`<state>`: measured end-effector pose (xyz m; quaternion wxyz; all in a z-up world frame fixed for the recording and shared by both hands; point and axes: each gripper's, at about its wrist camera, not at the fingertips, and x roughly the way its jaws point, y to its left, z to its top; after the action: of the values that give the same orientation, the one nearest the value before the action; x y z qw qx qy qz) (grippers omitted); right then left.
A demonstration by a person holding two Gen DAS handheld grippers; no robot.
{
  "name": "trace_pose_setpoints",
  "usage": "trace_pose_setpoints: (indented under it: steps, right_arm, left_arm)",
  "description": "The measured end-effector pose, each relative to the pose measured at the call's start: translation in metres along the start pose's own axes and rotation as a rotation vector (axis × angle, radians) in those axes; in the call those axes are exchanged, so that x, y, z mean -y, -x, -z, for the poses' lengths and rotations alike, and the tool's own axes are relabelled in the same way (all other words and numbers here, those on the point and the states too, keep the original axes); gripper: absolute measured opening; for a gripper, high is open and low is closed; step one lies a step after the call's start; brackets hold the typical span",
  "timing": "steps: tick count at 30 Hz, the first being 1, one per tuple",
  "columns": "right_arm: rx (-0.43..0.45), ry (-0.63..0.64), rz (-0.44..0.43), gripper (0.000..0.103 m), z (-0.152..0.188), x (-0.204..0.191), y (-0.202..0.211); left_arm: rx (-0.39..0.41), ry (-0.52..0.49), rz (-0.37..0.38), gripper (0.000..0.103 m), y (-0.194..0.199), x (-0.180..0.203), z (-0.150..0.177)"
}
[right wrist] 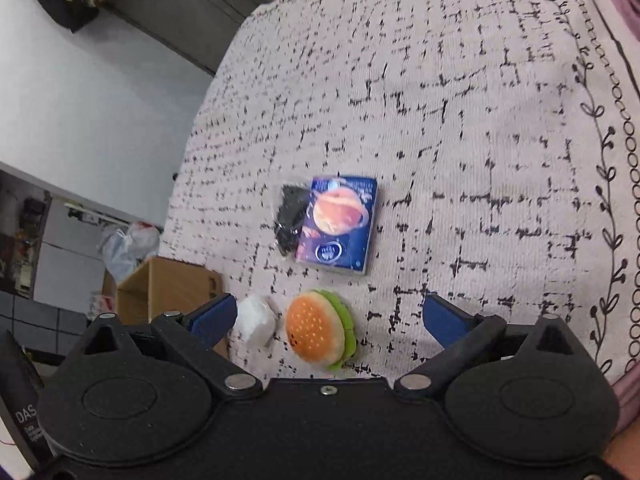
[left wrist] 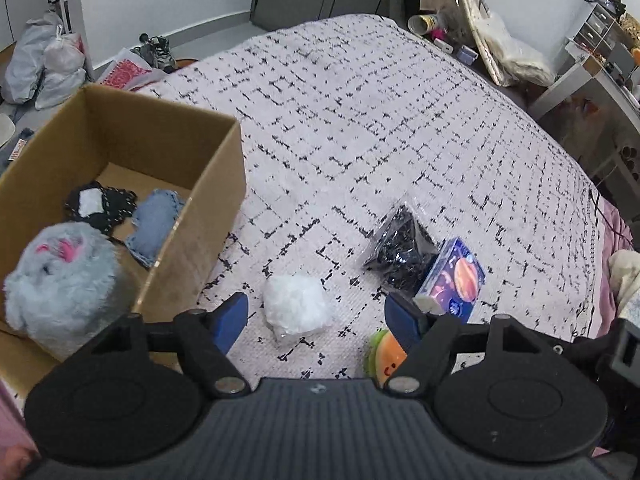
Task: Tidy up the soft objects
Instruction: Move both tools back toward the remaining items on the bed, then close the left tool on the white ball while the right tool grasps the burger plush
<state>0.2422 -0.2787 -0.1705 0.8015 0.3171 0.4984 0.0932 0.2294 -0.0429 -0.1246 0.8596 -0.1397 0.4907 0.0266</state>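
Both tools hang over the bed (left wrist: 400,120), which is covered with a pale spread checked in broken black lines. The left tool (left wrist: 316,316) has its blue fingers (left wrist: 234,316) spread wide with nothing pinched; between them, lower down on the spread, lies a white crinkly packet (left wrist: 298,310). To its left an open cardboard box (left wrist: 216,184) stands on the bed. Inside it lie a fluffy grey plush (left wrist: 60,280) with pink markings, a small denim piece (left wrist: 154,226) and a black-and-white knitted piece (left wrist: 98,204).

The right tool (right wrist: 330,322) is also spread wide and empty. A burger plush (right wrist: 320,330), with an orange bun and green frill, lies on the spread between its fingers (right wrist: 446,324), nearer the left one and touching neither. The white packet (right wrist: 256,320) sits just beside the burger, next to the left finger. Farther out lie a dark blue tissue pack (right wrist: 340,224) printed with an orange planet and, touching its left edge, a clear bag of black stuff (right wrist: 290,220). In the left view the burger (left wrist: 386,356) peeks out just beneath the right-hand finger.

Bags and shoes clutter the floor beyond the box.
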Motion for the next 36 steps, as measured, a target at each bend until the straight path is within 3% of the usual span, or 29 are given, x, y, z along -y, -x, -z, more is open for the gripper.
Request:
trace_pose_setpoints:
  steps: [7, 13, 15, 18, 20, 22, 25, 30, 36]
  right_arm:
    - [-0.013, 0.029, 0.029, 0.095, 0.007, -0.004, -0.014]
    - [-0.027, 0.033, 0.062, 0.094, 0.012, -0.003, -0.023]
    - [-0.037, 0.032, 0.072, 0.088, 0.013, -0.003, -0.026]
    - [-0.046, 0.033, 0.088, 0.086, 0.015, -0.004, -0.032]
    - [-0.043, 0.053, 0.099, 0.086, 0.017, -0.006, -0.034]
    - [-0.042, 0.074, 0.112, 0.085, 0.018, -0.009, -0.035]
    - [-0.040, 0.111, 0.131, 0.073, 0.020, -0.013, -0.034]
    - [-0.077, 0.129, 0.092, 0.033, 0.024, -0.016, -0.038]
    - [-0.044, 0.154, 0.083, 0.019, 0.026, -0.019, -0.028]
  left_arm:
    - [0.017, -0.053, 0.025, 0.073, -0.011, 0.002, 0.009]
    - [-0.022, 0.011, 0.041, 0.070, -0.024, -0.008, 0.013]
    - [-0.023, 0.025, 0.048, 0.069, -0.028, -0.010, 0.014]
    - [-0.034, 0.044, 0.052, 0.055, -0.033, -0.012, 0.015]
    - [-0.047, 0.050, 0.060, 0.041, -0.036, -0.013, 0.016]
    - [-0.070, 0.057, 0.079, 0.020, -0.039, -0.014, 0.017]
    - [-0.074, 0.061, 0.086, 0.010, -0.040, -0.016, 0.018]
    - [-0.050, 0.052, 0.105, 0.005, -0.035, -0.013, 0.016]
    - [-0.028, 0.045, 0.120, 0.003, -0.030, -0.012, 0.015]
